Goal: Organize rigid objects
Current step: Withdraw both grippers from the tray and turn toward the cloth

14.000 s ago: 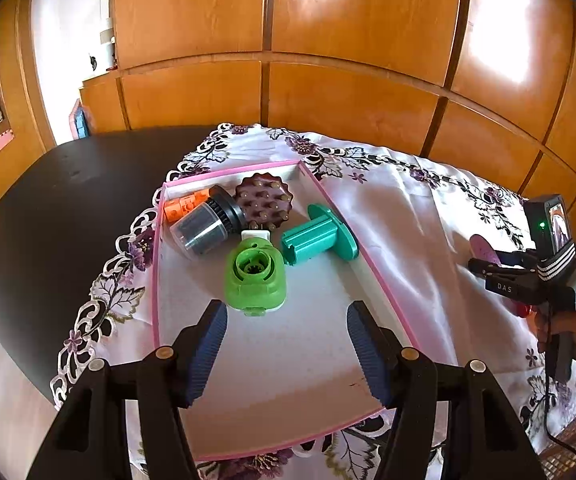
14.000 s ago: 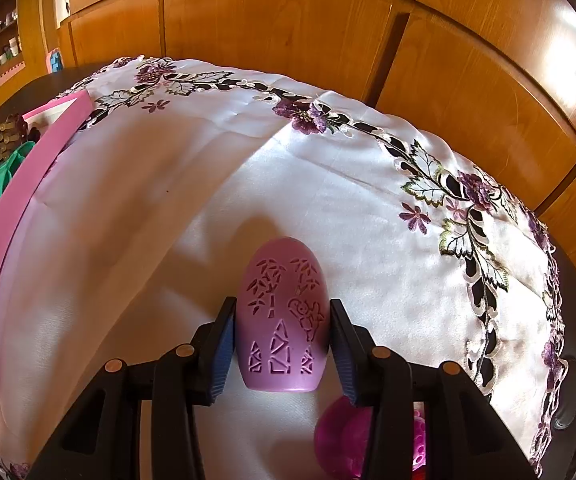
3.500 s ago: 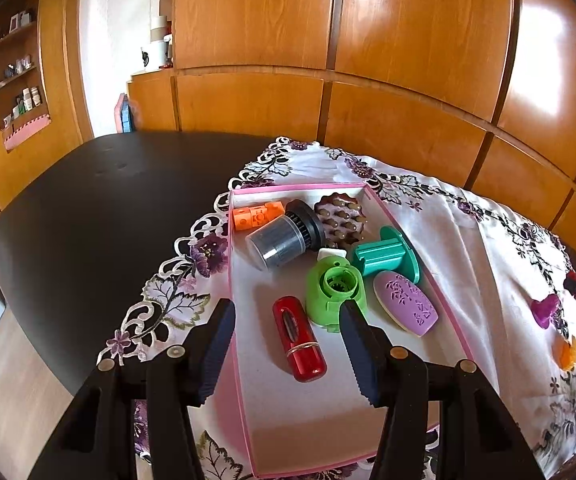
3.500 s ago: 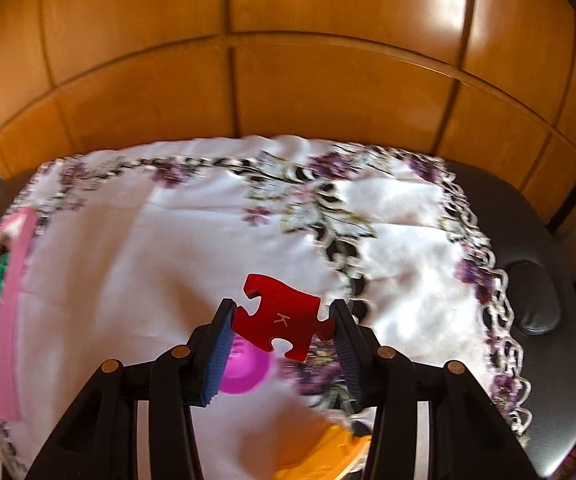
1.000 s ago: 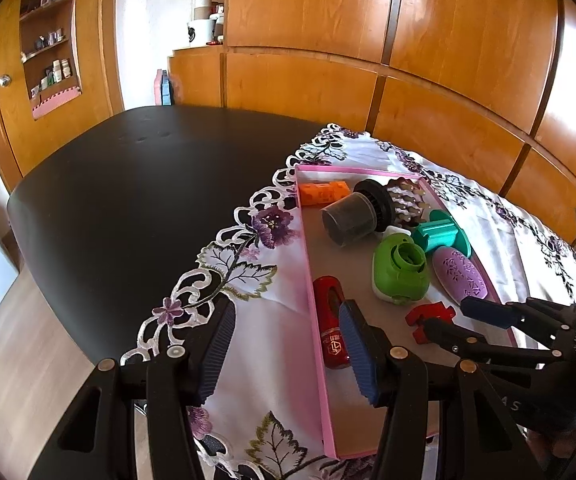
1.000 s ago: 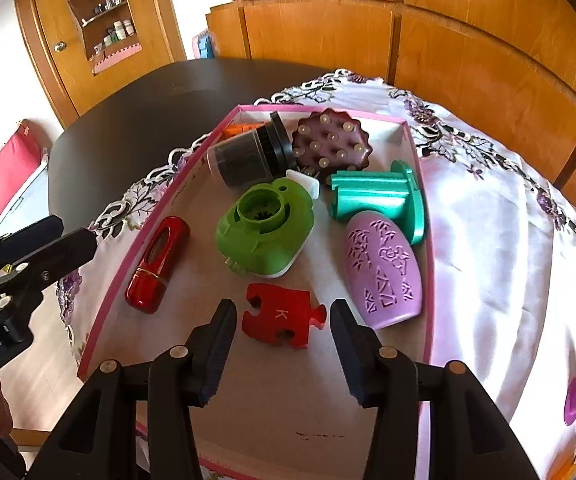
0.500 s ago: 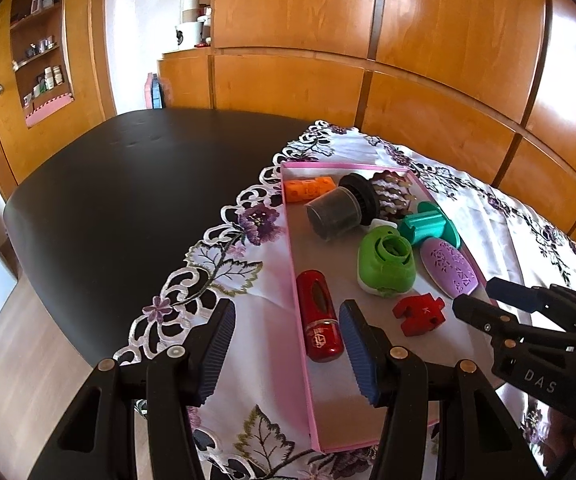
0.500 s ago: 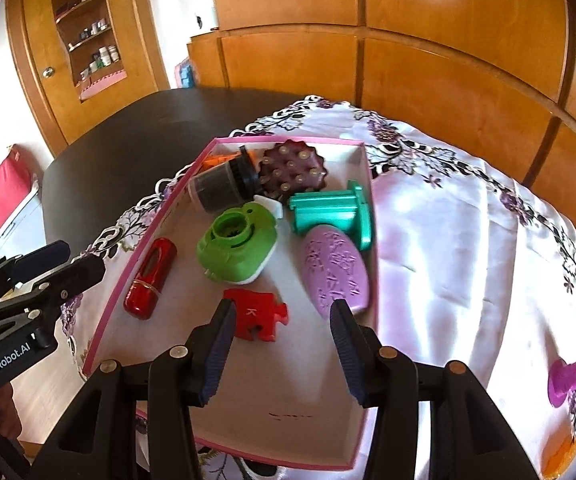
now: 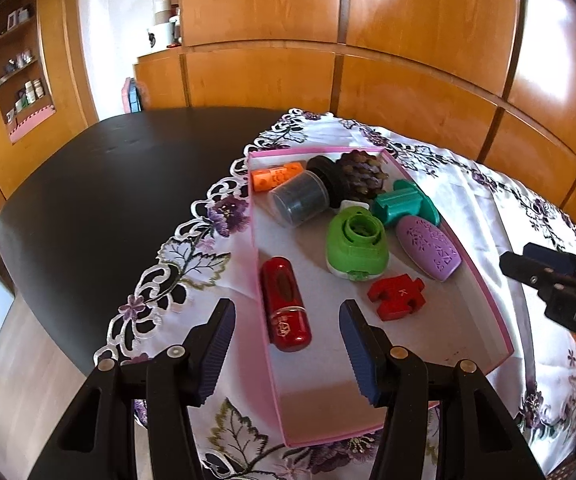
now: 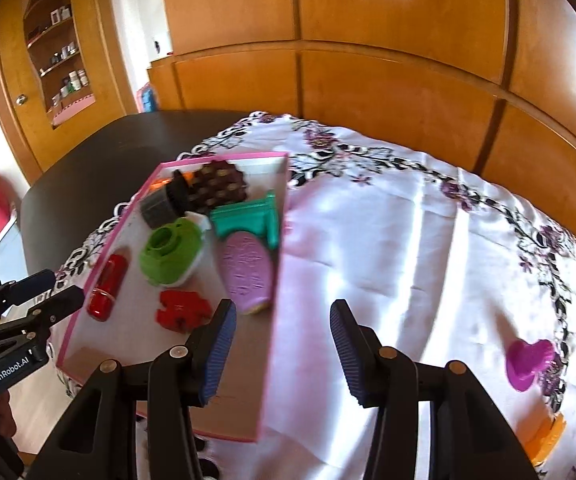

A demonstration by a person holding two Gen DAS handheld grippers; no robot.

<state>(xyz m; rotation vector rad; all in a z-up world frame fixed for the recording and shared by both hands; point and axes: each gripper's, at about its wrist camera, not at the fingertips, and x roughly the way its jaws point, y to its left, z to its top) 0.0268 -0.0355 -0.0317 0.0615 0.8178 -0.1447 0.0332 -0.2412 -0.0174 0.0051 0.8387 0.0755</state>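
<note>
A pink-rimmed tray (image 9: 484,280) (image 10: 276,276) on the white embroidered cloth holds a red puzzle piece (image 9: 397,297) (image 10: 182,307), a red cylinder (image 9: 286,309) (image 10: 108,287), a green round part (image 9: 356,248) (image 10: 170,255), a purple oval (image 9: 428,246) (image 10: 246,270), a teal spool (image 9: 404,202), a dark cup (image 9: 300,202), a brown studded disc (image 9: 362,172) and an orange piece (image 9: 276,176). My left gripper (image 9: 286,342) is open and empty over the tray's near left corner. My right gripper (image 10: 280,350) is open and empty over the tray's right rim; it also shows in the left wrist view (image 9: 544,270).
A magenta heart-shaped piece (image 10: 528,362) and an orange piece (image 10: 546,438) lie on the cloth at the right. The dark table (image 9: 100,188) extends left of the cloth. Wooden cabinet panels stand behind the table.
My right gripper has let go of the red puzzle piece in the tray, pulled back and swung right. My left gripper has shifted slightly right.
</note>
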